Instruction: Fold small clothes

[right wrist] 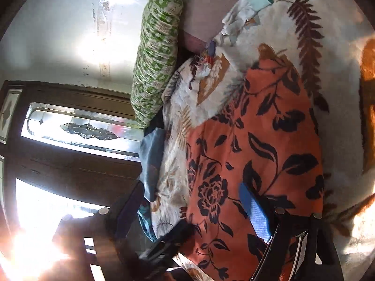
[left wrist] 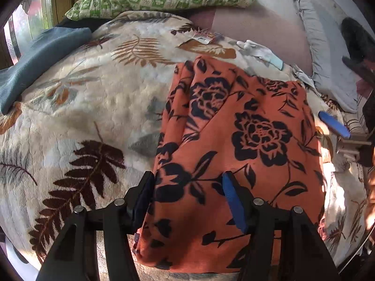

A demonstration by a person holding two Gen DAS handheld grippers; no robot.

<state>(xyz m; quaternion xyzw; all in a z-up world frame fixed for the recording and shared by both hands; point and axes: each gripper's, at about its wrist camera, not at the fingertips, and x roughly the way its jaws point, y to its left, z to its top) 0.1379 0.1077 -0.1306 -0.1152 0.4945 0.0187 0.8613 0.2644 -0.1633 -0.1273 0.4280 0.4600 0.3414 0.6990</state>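
Both tools stand open, left tool point(left wrist: 188, 194) and right tool point(right wrist: 189, 201) holding nothing; risk: a finger snags the folded garment point(left wrist: 236, 145) and undoes its layers on the blanket point(left wrist: 89, 89).

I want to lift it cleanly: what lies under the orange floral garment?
The orange floral garment rests on the cream leaf-print blanket, visible all around it. Anything beneath its folded layers is hidden.

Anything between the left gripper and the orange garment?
Nothing visible. The left gripper hangs open right over the near edge of the orange garment, which lies folded on the blanket with nothing on top of it. The glove and blue cloth lie clear of it.
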